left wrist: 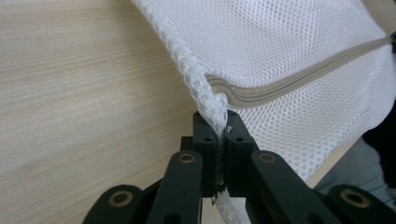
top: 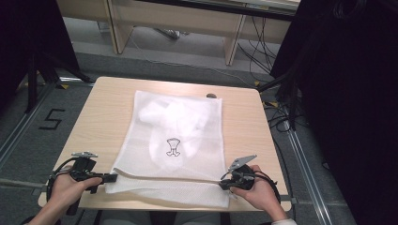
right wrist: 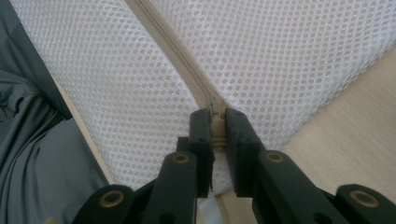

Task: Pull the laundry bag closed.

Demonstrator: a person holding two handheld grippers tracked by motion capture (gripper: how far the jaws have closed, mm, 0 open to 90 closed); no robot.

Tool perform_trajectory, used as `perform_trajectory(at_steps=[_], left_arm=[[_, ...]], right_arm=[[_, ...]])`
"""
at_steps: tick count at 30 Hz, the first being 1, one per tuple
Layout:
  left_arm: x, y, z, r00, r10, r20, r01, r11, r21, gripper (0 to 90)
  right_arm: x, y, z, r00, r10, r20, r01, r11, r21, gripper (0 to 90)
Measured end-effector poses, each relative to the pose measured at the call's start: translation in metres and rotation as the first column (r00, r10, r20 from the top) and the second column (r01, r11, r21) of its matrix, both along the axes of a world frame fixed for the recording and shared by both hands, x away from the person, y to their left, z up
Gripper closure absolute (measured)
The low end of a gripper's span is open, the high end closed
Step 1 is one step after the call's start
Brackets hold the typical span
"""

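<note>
The left gripper pinches the near corner of the white mesh bag, and the right gripper pinches its zipper end. The bag lies flat on the table with white clothes already inside. The zipper looks shut, so little seems left to do.

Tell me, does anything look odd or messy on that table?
Nothing spilled or torn. The white mesh bag lies slightly askew, its near edge overhanging the table. The left gripper pinches its corner; the right gripper pinches the zipper end.
</note>
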State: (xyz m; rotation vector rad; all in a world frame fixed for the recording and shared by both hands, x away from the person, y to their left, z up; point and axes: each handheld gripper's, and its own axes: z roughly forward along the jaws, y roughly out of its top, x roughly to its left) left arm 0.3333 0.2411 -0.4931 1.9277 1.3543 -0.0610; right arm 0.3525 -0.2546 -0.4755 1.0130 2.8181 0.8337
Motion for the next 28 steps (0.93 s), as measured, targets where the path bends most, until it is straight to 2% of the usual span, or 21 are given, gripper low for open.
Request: perform_trajectory(at_steps=[1, 3, 4, 7, 8, 10, 11, 12, 14, 17, 18, 19, 20, 21, 22, 23, 24, 25, 26, 27, 28], left_arm=[[0.0, 0.0, -0.001, 0.9999, -0.01, 0.012, 0.01, 0.9998, 0.018, 84.6], [0.0, -0.001, -0.002, 0.9999, -0.013, 0.007, 0.013, 0.9997, 0.019, 83.8], [0.0, 0.002, -0.001, 0.9991, -0.041, 0.01, 0.04, 0.998, 0.048, 83.0], [0.0, 0.002, -0.002, 0.9989, -0.04, 0.024, 0.038, 0.9951, 0.091, 78.1], [0.0, 0.002, -0.002, 0.9987, -0.038, 0.033, 0.035, 0.9942, 0.102, 75.8], [-0.001, 0.004, -0.001, 0.9972, -0.024, 0.071, 0.017, 0.9947, 0.101, 68.9], [-0.002, 0.004, 0.0, 0.9958, -0.015, 0.09, 0.006, 0.9942, 0.108, 64.7], [-0.003, 0.007, 0.003, 0.9943, -0.022, 0.104, 0.01, 0.9929, 0.119, 61.6], [-0.005, 0.011, 0.007, 0.9898, -0.008, 0.142, -0.01, 0.992, 0.126, 55.5], [-0.008, 0.016, 0.01, 0.9802, 0.038, 0.194, -0.063, 0.9907, 0.121, 48.0], [-0.008, 0.016, 0.01, 0.9744, 0.068, 0.214, -0.092, 0.9905, 0.102, 44.9], [-0.009, 0.02, 0.011, 0.9739, 0.065, 0.218, -0.091, 0.9894, 0.113, 42.5], [-0.009, 0.022, 0.012, 0.9712, 0.078, 0.225, -0.105, 0.9885, 0.11, 40.9], [-0.009, 0.024, 0.012, 0.9669, 0.098, 0.236, -0.124, 0.9873, 0.099, 39.8], [-0.009, 0.024, 0.012, 0.9612, 0.127, 0.245, -0.15, 0.9857, 0.077, 39.2], [-0.009, 0.025, 0.012, 0.9591, 0.135, 0.249, -0.158, 0.9848, 0.073, 39.2], [-0.009, 0.026, 0.012, 0.9569, 0.146, 0.251, -0.167, 0.9838, 0.065, 39.2], [-0.009, 0.029, 0.013, 0.962, 0.117, 0.247, -0.145, 0.9845, 0.099, 39.3], [-0.009, 0.029, 0.013, 0.9607, 0.12, 0.25, -0.148, 0.9844, 0.095, 39.5], [-0.009, 0.026, 0.012, 0.956, 0.147, 0.254, -0.168, 0.9838, 0.063, 39.9], [-0.009, 0.026, 0.012, 0.9568, 0.144, 0.252, -0.167, 0.9834, 0.071, 39.9]], right_arm=[[-0.001, 0.001, 0.0, 1.0, -0.004, 0.0, 0.004, 1.0, 0.002, 82.2], [-0.001, 0.001, 0.0, 1.0, 0.005, 0.006, -0.005, 1.0, -0.001, 81.7], [-0.001, 0.001, 0.0, 1.0, 0.004, 0.009, -0.004, 1.0, 0.001, 80.9], [-0.001, 0.001, 0.001, 0.9998, -0.007, 0.018, 0.006, 0.9996, 0.026, 77.9], [-0.002, 0.002, -0.001, 0.999, -0.028, 0.036, 0.026, 0.9977, 0.063, 76.5], [-0.001, -0.001, 0.002, 0.9975, -0.042, 0.057, 0.037, 0.9954, 0.088, 70.1], [-0.002, -0.003, 0.005, 0.9963, -0.068, 0.052, 0.064, 0.9944, 0.085, 68.4], [-0.001, -0.004, 0.004, 0.9934, -0.08, 0.082, 0.071, 0.9909, 0.115, 68.0], [0.0, -0.008, 0.006, 0.9845, -0.109, 0.137, 0.095, 0.9899, 0.105, 67.5], [0.001, -0.011, 0.01, 0.9624, -0.215, 0.165, 0.19, 0.9694, 0.155, 66.6], [0.001, -0.014, 0.012, 0.9561, -0.228, 0.184, 0.205, 0.9689, 0.139, 66.3], [0.002, -0.014, 0.011, 0.944, -0.264, 0.197, 0.237, 0.9594, 0.153, 65.8], [0.003, -0.017, 0.013, 0.9449, -0.265, 0.192, 0.244, 0.9613, 0.127, 65.5], [0.004, -0.018, 0.012, 0.9371, -0.291, 0.193, 0.267, 0.9532, 0.142, 64.8], [0.004, -0.02, 0.013, 0.937, -0.297, 0.183, 0.275, 0.9518, 0.135, 64.6], [0.004, -0.02, 0.013, 0.9299, -0.321, 0.179, 0.299, 0.9439, 0.14, 64.6], [0.004, -0.021, 0.013, 0.9288, -0.337, 0.155, 0.316, 0.9377, 0.144, 64.6], [0.004, -0.021, 0.013, 0.9273, -0.342, 0.153, 0.322, 0.9362, 0.141, 64.6], [0.005, -0.022, 0.013, 0.9266, -0.344, 0.153, 0.323, 0.9351, 0.147, 64.6], [0.006, -0.022, 0.012, 0.9272, -0.335, 0.167, 0.313, 0.9384, 0.147, 64.6], [0.007, -0.023, 0.01, 0.9356, -0.321, 0.148, 0.293, 0.9386, 0.182, 64.6]])
